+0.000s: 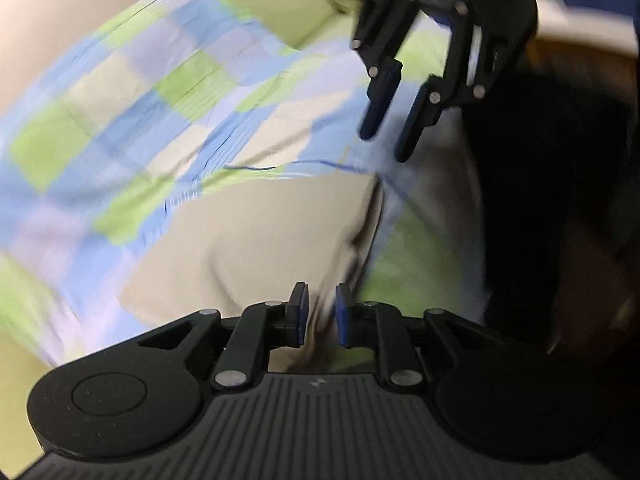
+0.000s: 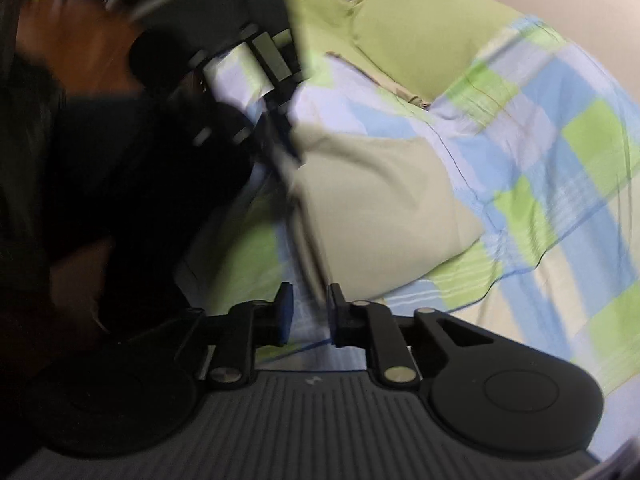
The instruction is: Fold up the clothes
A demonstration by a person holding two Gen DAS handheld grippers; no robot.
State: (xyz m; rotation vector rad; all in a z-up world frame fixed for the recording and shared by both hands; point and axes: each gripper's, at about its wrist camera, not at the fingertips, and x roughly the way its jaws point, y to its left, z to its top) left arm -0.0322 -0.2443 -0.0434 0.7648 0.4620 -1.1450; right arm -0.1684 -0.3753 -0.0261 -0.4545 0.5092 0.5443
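Checked bedspread below, green pillow beyond. Beige garment just ahead of left claw, cloth pinched between its pads; likewise right claw, clenched on an edge. Mid-fold, probably: next, carrying both edges across evenly.

Both grippers are black — left gripper and right gripper share blue finger pads, silver pivot screws and ribbed grey bodies.
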